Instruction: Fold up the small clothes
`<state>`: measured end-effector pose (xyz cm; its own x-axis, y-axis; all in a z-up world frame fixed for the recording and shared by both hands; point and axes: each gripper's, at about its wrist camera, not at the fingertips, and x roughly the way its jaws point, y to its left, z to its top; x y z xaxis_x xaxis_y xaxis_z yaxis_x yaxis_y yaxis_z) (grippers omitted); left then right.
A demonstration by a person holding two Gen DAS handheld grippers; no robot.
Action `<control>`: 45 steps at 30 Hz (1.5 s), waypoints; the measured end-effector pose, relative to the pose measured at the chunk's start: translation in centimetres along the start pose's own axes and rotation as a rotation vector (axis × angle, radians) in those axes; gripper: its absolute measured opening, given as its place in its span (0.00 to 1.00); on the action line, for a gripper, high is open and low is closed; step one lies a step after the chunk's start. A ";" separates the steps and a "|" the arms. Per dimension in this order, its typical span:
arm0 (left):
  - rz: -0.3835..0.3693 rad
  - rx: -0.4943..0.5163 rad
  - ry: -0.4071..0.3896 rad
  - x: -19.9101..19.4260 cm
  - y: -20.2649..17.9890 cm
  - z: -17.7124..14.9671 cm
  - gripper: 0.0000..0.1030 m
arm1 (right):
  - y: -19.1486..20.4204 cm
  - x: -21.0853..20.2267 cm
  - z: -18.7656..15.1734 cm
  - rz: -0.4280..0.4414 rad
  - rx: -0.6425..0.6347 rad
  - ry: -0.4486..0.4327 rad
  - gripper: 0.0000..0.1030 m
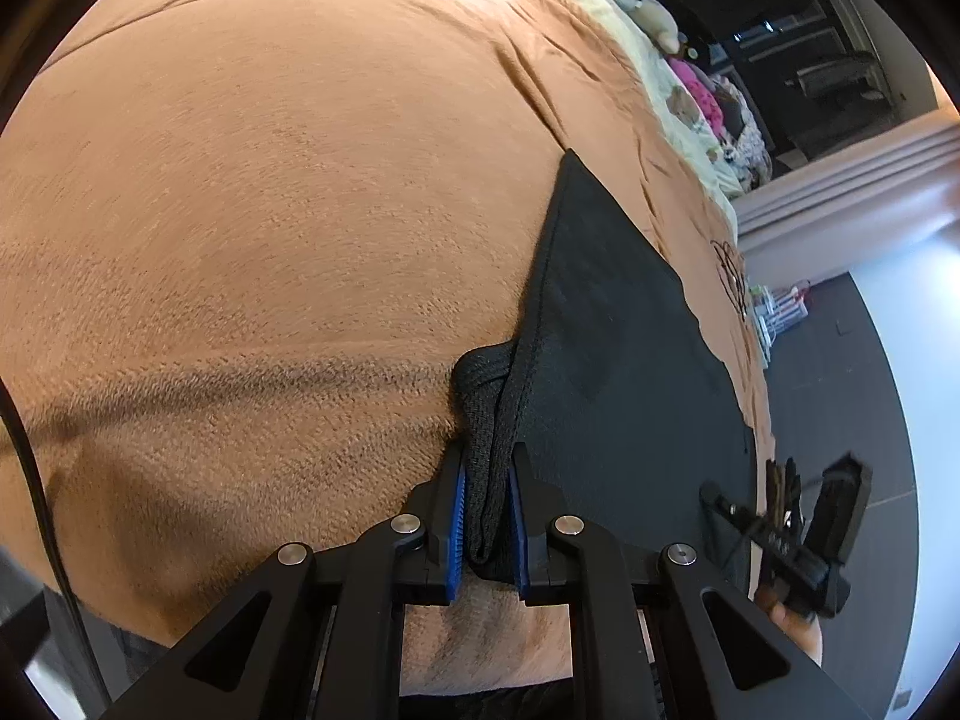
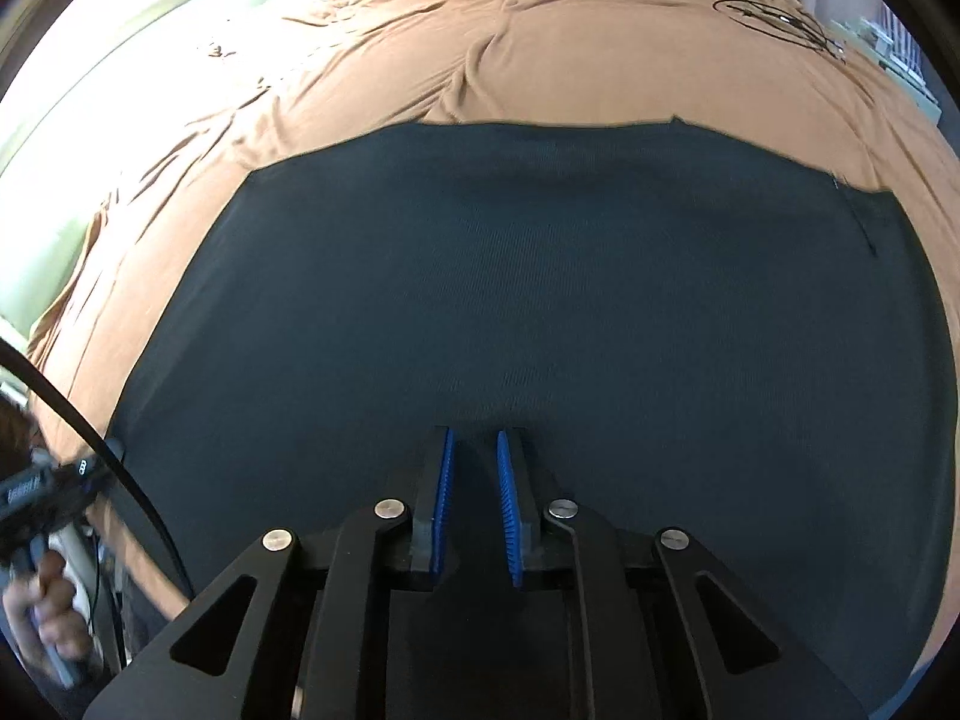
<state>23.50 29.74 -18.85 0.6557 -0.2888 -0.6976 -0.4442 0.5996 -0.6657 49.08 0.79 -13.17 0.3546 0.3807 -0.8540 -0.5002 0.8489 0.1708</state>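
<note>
A black garment (image 1: 606,330) lies spread flat on the brown bed cover (image 1: 270,210). In the left wrist view my left gripper (image 1: 487,456) is shut on a bunched edge of it, and black cloth fills the gap between the blue pads (image 1: 457,516). The right wrist view shows the same garment (image 2: 480,270) as a wide dark sheet. My right gripper (image 2: 474,435) presses down near its front edge, with a ridge of cloth pinched between narrow-set pads. Each gripper also shows in the other's view: the right one (image 1: 798,534), and the left one (image 2: 36,492) held by a hand (image 2: 48,618).
The brown cover (image 2: 540,48) is wrinkled toward the far side and has a black line drawing (image 2: 774,15). Cream bedding (image 2: 120,30) lies beyond it. Soft toys and colourful clothes (image 1: 702,96) are piled past the bed's edge, above dark floor (image 1: 840,360). A black cable (image 2: 90,438) crosses the left.
</note>
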 end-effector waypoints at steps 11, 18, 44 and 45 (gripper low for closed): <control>0.040 -0.082 -0.021 0.3 -0.1 0.0 0.12 | -0.8 4.4 7.5 -0.094 0.002 0.013 0.05; 0.066 -0.112 -0.036 0.2 -0.2 -0.2 0.12 | -2.5 6.6 11.1 -0.102 0.042 0.020 0.05; 0.000 -0.102 -0.039 -2.4 -1.5 -0.4 0.06 | -1.9 0.1 4.5 0.038 0.008 -0.011 0.05; -0.012 -0.098 -0.039 -2.6 -1.9 -0.3 0.06 | -1.8 -0.4 3.9 0.044 0.009 -0.011 0.05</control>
<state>22.45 29.16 -15.84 0.6839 -0.2649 -0.6797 -0.4924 0.5199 -0.6981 52.89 0.55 -11.26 0.3410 0.4220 -0.8400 -0.5085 0.8343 0.2128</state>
